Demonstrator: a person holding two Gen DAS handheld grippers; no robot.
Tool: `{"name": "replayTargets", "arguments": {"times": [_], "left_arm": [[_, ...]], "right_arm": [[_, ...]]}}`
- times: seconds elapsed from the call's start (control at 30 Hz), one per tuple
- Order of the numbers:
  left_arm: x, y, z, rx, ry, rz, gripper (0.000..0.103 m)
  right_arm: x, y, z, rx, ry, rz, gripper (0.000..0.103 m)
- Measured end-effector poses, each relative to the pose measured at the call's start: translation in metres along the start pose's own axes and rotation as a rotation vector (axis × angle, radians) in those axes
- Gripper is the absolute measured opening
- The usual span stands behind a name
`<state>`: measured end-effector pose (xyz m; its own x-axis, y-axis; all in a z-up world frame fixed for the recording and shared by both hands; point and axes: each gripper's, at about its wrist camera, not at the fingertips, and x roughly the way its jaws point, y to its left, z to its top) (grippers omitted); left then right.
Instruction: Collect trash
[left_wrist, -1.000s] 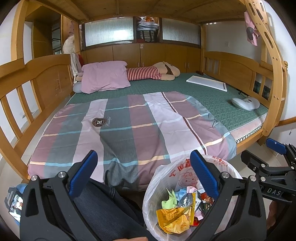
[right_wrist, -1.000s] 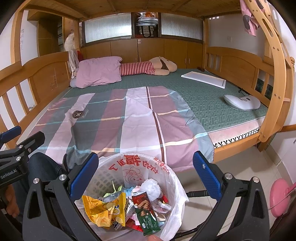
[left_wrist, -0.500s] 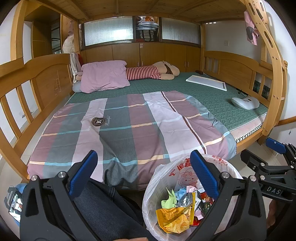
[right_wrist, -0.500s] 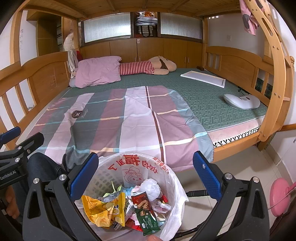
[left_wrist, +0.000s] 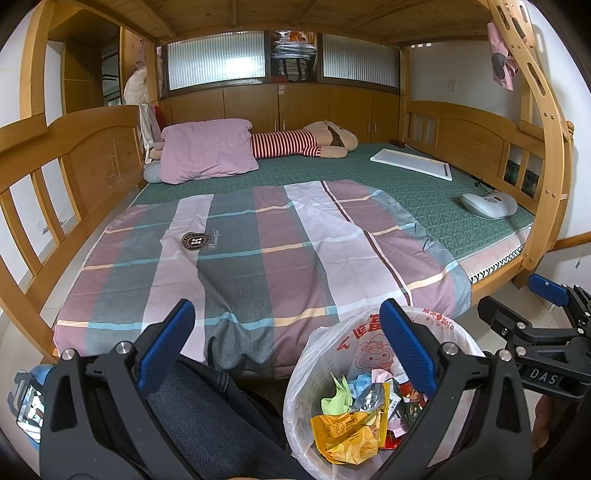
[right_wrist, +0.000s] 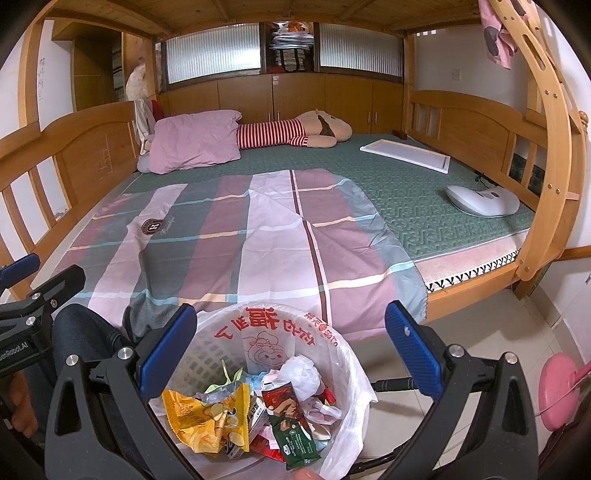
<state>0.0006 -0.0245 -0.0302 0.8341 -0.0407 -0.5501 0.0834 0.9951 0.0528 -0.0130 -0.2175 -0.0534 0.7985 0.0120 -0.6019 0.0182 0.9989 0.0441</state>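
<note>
Left wrist view: left gripper hangs with fingers spread wide and nothing between them, over the foot of the bed.
Bin: lined trash bin sits at about 5 o'clock, on the floor against the bed's near edge, with the right blue pad in front of its rim.
Trash: yellow snack bag lies on top of a heap of wrappers inside the bin.
Bed: plaid sheet looks free of litter from here (the far corners are too small to be sure); a pillow lies at 11 o'clock.
Neighbour: right gripper shows at 3 o'clock.

Right wrist view: right gripper hangs just over the bin, fingers spread, empty.
Bin contents: yellow bag at 7 o'clock, green and red wrapper at 6 o'clock, crumpled white paper near centre.
Floor: pink object at 4 o'clock, not clearly trash.

Step in hand: probably after a drop, with both tools idle.
Next move: scan bed and floor for leftover litter; if none, the task looks close to done.
</note>
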Motion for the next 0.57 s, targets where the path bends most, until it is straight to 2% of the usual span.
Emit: {"name": "replayTargets", "arguments": {"times": [0.3, 0.57], "left_arm": [[0.000, -0.003, -0.006, 0.016, -0.002, -0.008, 0.099], [0.008, 0.010, -0.002, -0.027, 0.020, 0.015, 0.099]], "right_arm": [[0.002, -0.001, 0.001, 0.002, 0.004, -0.003, 0.100], [-0.001, -0.007, 0.003, 0.039, -0.011, -0.016, 0.100]]}}
